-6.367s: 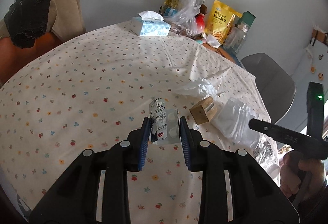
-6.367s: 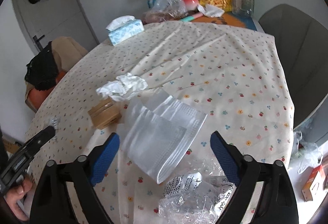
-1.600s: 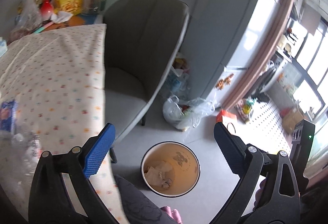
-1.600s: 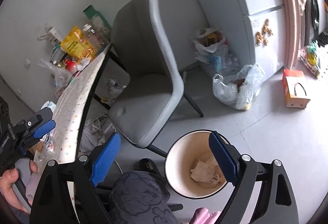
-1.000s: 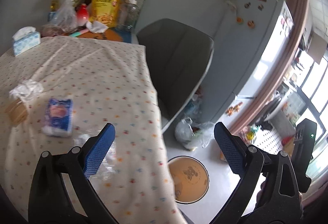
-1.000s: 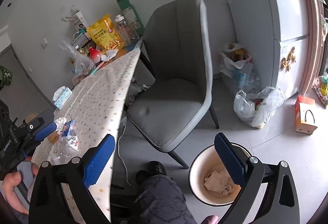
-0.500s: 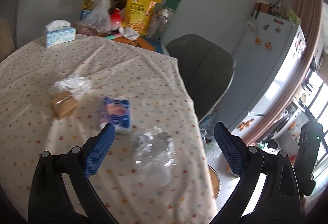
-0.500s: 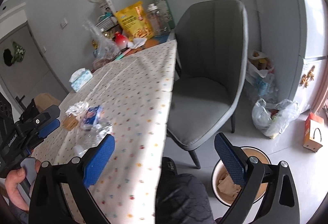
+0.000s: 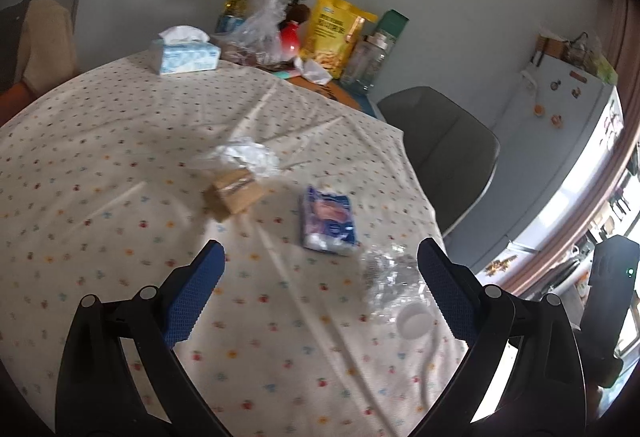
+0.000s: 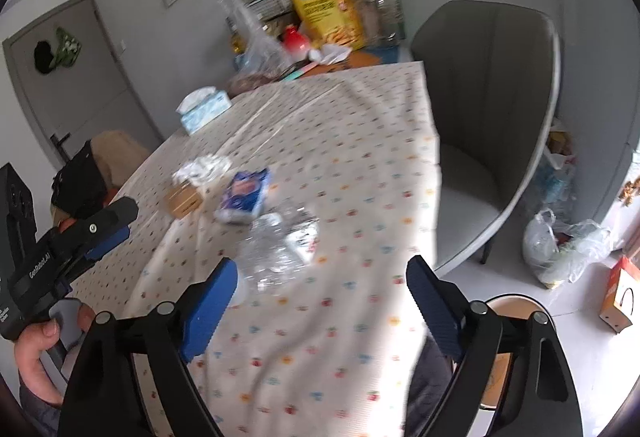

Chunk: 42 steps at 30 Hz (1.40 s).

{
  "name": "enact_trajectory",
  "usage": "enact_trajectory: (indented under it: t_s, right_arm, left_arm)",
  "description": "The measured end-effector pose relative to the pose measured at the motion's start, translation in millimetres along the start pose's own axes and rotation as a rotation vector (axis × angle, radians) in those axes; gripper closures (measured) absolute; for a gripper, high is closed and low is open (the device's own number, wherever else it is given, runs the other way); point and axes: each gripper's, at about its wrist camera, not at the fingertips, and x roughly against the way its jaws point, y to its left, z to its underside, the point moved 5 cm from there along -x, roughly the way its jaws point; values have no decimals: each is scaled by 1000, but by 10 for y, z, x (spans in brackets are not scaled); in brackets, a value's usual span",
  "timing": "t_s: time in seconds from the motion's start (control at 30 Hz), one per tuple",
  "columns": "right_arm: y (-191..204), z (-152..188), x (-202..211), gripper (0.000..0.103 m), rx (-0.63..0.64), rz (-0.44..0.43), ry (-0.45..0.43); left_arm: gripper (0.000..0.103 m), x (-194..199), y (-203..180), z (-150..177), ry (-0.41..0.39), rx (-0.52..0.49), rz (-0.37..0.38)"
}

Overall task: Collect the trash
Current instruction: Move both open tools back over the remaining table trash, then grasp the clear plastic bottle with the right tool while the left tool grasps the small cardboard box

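Trash lies on the spotted tablecloth [image 9: 100, 157]. A blue tissue pack [image 9: 329, 221] [image 10: 243, 193], a small brown cardboard box [image 9: 236, 193] [image 10: 184, 197], a crumpled clear wrapper [image 9: 244, 155] [image 10: 202, 167] behind the box, and a crushed clear plastic bottle [image 9: 390, 279] [image 10: 272, 249] near the table's right edge. My left gripper [image 9: 320, 293] is open and empty above the table, short of the tissue pack. My right gripper [image 10: 318, 299] is open and empty, just short of the bottle. The bin's [image 10: 516, 307] rim shows on the floor.
A tissue box [image 9: 185, 55], a yellow snack bag [image 9: 334, 33], a jar [image 9: 366, 63] and a plastic bag [image 9: 260, 25] crowd the far table edge. A grey chair [image 10: 488, 109] stands right of the table. Bagged rubbish [image 10: 564, 249] and a small carton [image 10: 618, 301] lie on the floor.
Both grippers swung from the floor bin back over the table. The plastic sheet and the white packet seen earlier are gone from the table. Both stay open.
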Motion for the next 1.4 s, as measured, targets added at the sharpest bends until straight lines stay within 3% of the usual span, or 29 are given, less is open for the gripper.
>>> enact_trajectory:
  t_s: [0.27,0.43,0.6,0.73,0.77,1.03,1.3,1.4]
  right_arm:
    - [303,82,-323,14,38,-29,57]
    - [274,106,-502,20,2,5,86]
    - [115,93,-497,40,-37,24,89]
    - [-1,82,-491,68,-64,10,93]
    - [-22,74,-490,71,-68,5,94]
    - [-35,17,-474,62,-65,-17,81]
    - [-47,-42,-447,71,-51,-17,58]
    - [-59,-59,-400,71,-44,-27,49]
  left_arm:
    - [7,51,248,5,-1,19,-39]
    - [9,-12,323,-6,7,25,-58]
    - [18,-184,357,-67,24,16,-72]
    - [23,-380,429,-148,44,27,-90]
    - [24,-426,439,-170,50,25,-96]
    - [24,-778,526,-269,95,26,-129]
    - [29,-1020,532,-281,132,15,-151]
    - [41,-1110,559,-266,161,19,-157]
